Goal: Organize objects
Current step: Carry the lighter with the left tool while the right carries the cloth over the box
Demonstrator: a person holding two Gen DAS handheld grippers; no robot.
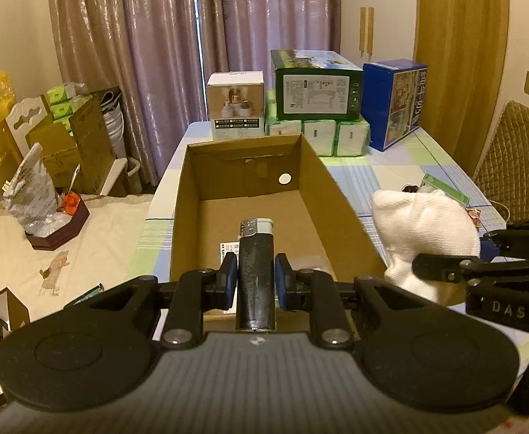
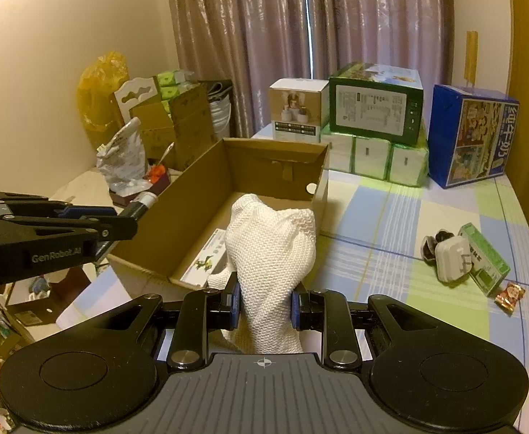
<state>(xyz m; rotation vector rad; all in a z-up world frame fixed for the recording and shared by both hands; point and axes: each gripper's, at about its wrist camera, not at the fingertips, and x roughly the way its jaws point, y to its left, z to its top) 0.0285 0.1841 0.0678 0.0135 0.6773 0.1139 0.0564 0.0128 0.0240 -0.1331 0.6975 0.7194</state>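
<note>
My left gripper (image 1: 255, 271) is shut on a black lighter (image 1: 256, 278) with a grey metal top. It holds the lighter upright over the near end of an open cardboard box (image 1: 340, 202). My right gripper (image 2: 264, 307) is shut on a bunched white knitted cloth (image 2: 271, 253), just outside the box's (image 2: 188, 195) near right corner. In the left wrist view the cloth (image 1: 423, 231) and the right gripper (image 1: 452, 253) show at the right. In the right wrist view the left gripper (image 2: 123, 217) reaches in from the left with the lighter's tip (image 2: 143, 202). A white printed card (image 2: 206, 262) lies in the box.
On the checked tablecloth to the right lie a white plug (image 2: 450, 256), a small green carton (image 2: 485, 256), a candy wrapper (image 2: 510, 294) and a dark item (image 2: 430, 244). At the back stand a green box (image 2: 376, 108), tissue packs (image 2: 373, 159), a blue carton (image 2: 470, 137) and a white box (image 2: 297, 108). A chair (image 1: 517, 155) stands far right.
</note>
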